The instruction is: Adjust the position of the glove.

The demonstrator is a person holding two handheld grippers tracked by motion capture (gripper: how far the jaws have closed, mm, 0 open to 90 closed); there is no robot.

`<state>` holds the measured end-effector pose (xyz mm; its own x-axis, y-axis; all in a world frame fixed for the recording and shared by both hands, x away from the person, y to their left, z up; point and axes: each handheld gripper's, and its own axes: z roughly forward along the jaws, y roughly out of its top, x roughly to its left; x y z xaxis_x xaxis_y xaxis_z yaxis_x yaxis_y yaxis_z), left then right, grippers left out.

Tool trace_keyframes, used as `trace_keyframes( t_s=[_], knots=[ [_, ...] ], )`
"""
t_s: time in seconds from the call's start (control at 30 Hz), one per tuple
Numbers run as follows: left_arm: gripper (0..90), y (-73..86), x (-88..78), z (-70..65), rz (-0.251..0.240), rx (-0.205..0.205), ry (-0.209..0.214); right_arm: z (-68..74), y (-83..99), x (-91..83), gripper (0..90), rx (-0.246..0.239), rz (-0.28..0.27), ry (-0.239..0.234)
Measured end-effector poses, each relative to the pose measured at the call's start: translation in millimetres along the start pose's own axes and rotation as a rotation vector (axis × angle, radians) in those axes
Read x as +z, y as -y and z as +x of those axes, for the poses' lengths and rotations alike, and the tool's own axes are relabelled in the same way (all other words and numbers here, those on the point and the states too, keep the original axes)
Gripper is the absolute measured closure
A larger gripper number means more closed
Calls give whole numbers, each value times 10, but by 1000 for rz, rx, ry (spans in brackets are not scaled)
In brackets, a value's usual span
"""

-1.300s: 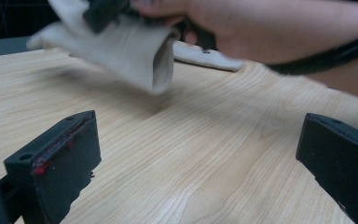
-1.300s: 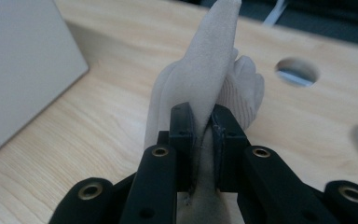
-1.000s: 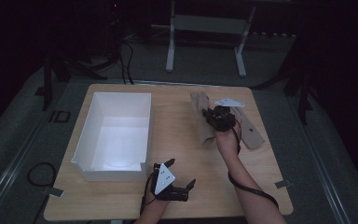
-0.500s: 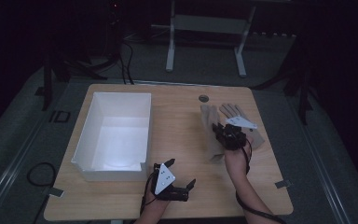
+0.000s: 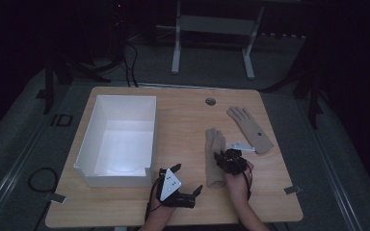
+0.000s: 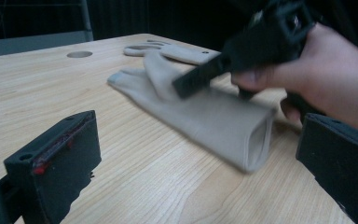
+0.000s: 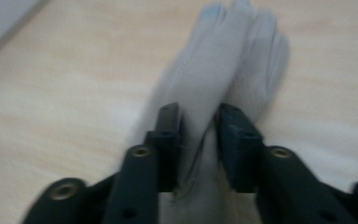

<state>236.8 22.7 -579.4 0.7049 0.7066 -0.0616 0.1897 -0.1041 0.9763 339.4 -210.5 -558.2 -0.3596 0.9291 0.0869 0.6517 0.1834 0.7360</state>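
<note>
Wooden table (image 5: pixel 183 120), near glove (image 5: pixel 215 156) beneath right hand-held gripper (image 5: pixel 224 161)

Soft matt cloth glove (image 6: pixel 205 112) lies on smooth, pale wood-grain table (image 6: pixel 135 186); white box (image 5: pixel 120 139) looks perhaps plastic.

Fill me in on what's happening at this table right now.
A person works at a wooden table with a tool in each hand. The right tool is down on the nearer beige glove, jaws just opening, with a fold of the fabric between them. A second glove lies flat farther off to the right. The left tool rests at the table's near edge, jaws open and holding nothing. The white box on the left has nothing in it.
</note>
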Motion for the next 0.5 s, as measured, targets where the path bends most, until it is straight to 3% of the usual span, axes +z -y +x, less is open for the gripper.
trace_keyframes(
  t_s=[0.1, 0.2, 0.27, 0.5],
  knots=[
    [1, 0, 0, 0, 0, 0, 0, 24, 72, 24, 608, -22, -17, -3],
    [1, 0, 1, -1, 0, 1, 1, 78, 56, 31, 577, -82, -9, 20],
    [1, 0, 0, -1, 0, 2, 1, 83, 46, 6, 557, -77, -13, 12],
    [1, 0, 0, -1, 1, 2, 1, 36, -125, -224, 519, -147, -102, -27]
  ],
)
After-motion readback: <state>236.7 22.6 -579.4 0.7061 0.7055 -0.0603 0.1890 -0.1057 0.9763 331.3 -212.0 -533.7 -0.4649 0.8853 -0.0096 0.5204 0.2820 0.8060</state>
